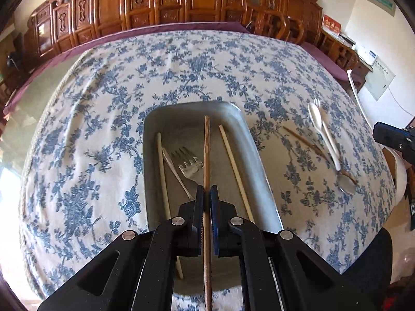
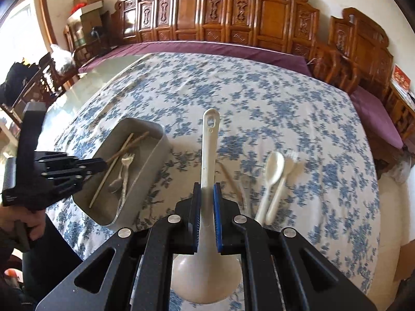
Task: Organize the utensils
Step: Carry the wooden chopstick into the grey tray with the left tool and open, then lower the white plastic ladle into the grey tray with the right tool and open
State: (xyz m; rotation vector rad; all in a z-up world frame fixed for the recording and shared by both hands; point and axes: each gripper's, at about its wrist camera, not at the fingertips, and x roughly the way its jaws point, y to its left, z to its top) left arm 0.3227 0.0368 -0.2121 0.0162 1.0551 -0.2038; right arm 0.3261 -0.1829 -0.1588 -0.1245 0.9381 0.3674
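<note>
My left gripper is shut on a brown wooden chopstick, held over the grey metal tray. The tray holds two pale chopsticks and a metal fork. My right gripper is shut on a large white ladle, handle pointing forward, above the floral tablecloth. In the right wrist view the tray lies to the left with the left gripper over it. A white plastic spoon and white fork lie on the cloth to the right.
On the cloth right of the tray lie a brown chopstick, a metal spoon, the white spoon and white fork. Carved wooden chairs line the far side. A purple cloth edges the table.
</note>
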